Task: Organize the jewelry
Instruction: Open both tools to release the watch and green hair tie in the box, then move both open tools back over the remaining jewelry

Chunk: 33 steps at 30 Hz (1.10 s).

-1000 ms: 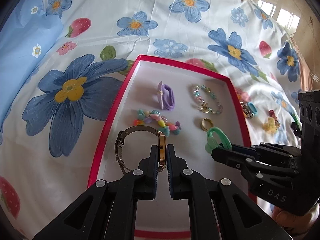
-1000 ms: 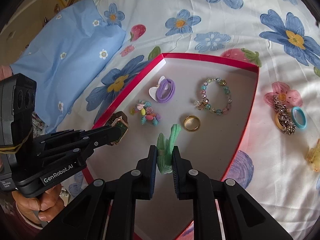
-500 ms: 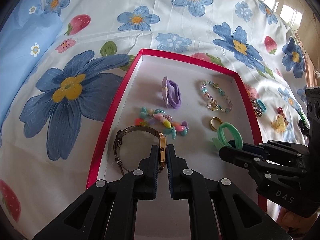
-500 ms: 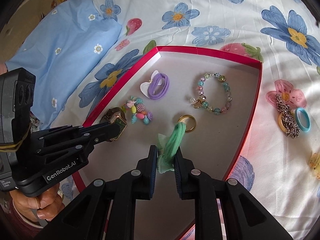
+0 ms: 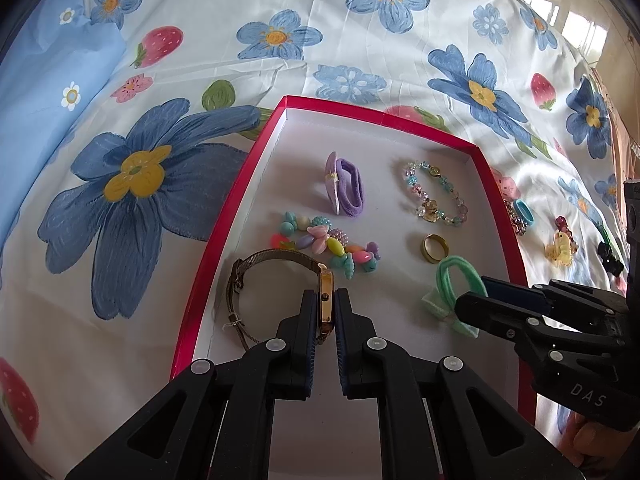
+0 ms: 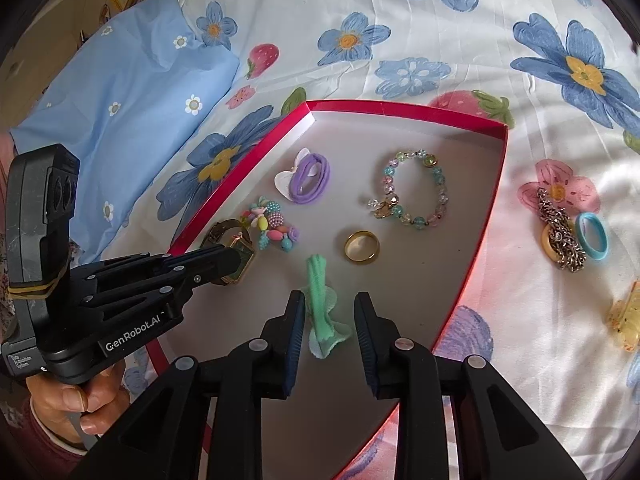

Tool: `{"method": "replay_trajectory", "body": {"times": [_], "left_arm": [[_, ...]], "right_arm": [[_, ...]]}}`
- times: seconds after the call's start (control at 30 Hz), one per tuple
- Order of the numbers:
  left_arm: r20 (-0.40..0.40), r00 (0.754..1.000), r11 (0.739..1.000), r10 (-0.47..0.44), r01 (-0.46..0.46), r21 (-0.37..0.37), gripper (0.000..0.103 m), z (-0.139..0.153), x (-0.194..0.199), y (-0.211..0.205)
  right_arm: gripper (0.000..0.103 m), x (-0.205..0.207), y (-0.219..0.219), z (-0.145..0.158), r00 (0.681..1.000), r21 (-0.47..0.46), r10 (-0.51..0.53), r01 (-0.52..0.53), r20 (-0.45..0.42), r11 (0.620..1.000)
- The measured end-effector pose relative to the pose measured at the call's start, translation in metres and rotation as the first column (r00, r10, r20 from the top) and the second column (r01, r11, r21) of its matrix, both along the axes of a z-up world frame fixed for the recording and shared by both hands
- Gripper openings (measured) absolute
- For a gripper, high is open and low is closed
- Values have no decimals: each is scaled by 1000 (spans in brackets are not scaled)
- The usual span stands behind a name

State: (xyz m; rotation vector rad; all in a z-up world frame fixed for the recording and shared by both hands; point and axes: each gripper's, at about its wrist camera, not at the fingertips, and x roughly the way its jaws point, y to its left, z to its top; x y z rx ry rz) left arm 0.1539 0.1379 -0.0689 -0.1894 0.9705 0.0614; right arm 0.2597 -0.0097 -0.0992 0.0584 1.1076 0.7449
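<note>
Red-rimmed shallow box [image 5: 224,236] with a pale matte floor, lying on a bed sheet [image 5: 360,40] printed with blue flowers and strawberries. The left gripper [image 5: 325,300] has its jaws narrowed onto the gold rectangular case of a wristwatch [image 5: 325,296], held on edge, its fine mesh band curving away to the left above the box floor. The right gripper [image 6: 329,312] has its jaws opening; the mint-green fabric hair tie [image 6: 322,304], ribbed and bearing a small bow, lies between them on the box floor, the pads apparently clear of it. Also inside the box: a purple looped hair tie [image 5: 346,190], a glassy pastel bead bracelet [image 5: 438,196], a cluster of opaque candy-coloured beads [image 5: 328,246] and a plain polished gold ring [image 5: 434,248]. Outside, on the sheet: a metal chain [image 6: 560,236] beside a smooth blue ring [image 6: 592,236].
</note>
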Motion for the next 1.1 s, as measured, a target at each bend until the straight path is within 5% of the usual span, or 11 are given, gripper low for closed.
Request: {"method": "replay_trajectory", "body": {"times": [0.6, 0.77, 0.97, 1.1], "left_arm": [[36, 999, 1000, 4, -4, 7, 22, 18, -18, -3], [61, 998, 1000, 9, -9, 7, 44, 30, -33, -5], [80, 997, 1000, -11, 11, 2, 56, 42, -51, -18], [81, 996, 1000, -25, 26, -10, 64, 46, -59, -26]], "right_arm": [[33, -9, -12, 18, 999, 38, -21, 20, 30, 999], [38, -19, -31, 30, 997, 65, -58, 55, 54, 996], [45, -29, -69, 40, 988, 83, -139, 133, 63, 988], [64, -35, -98, 40, 979, 84, -194, 189, 58, 978]]}}
